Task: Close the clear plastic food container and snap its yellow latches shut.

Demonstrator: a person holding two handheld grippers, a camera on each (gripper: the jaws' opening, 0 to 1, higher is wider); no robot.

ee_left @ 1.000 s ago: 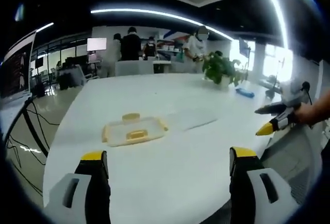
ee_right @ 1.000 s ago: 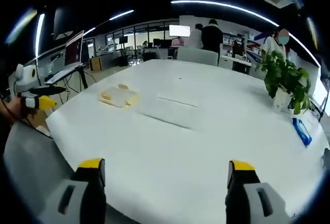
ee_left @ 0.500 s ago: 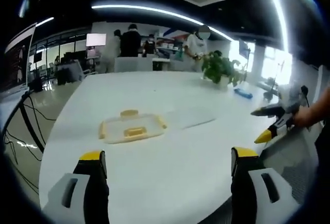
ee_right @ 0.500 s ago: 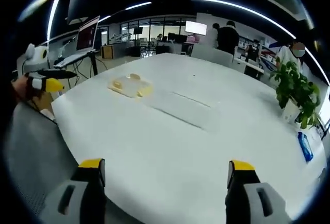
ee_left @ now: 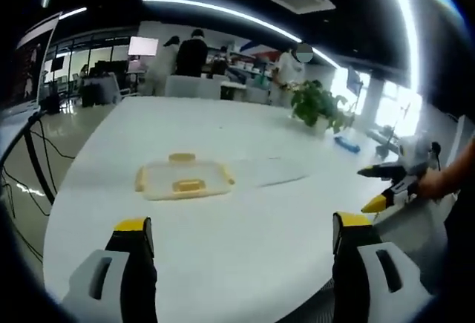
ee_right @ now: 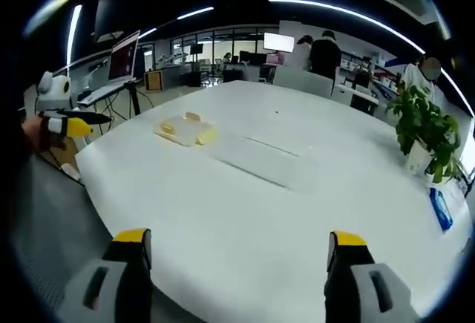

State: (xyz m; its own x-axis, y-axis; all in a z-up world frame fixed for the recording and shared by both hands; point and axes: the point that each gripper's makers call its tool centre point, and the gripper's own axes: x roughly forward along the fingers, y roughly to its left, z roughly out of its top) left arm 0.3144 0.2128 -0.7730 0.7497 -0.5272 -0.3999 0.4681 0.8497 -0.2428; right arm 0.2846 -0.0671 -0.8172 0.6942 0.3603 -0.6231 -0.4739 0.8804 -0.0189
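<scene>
Two hand-held grippers, the left hand-held gripper (ee_left: 241,226) and the right hand-held gripper (ee_right: 239,237), hover with jaws spread wide and empty over a white counter (ee_left: 245,211), well short of the clear plastic food container (ee_left: 182,180) with yellow latches (ee_left: 188,186) lying flat mid-counter.

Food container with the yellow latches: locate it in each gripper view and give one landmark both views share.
Left gripper view: food container left of centre, on the white table.
Right gripper view: container upper left, far across the table.
Shared landmark: potted plant.
</scene>
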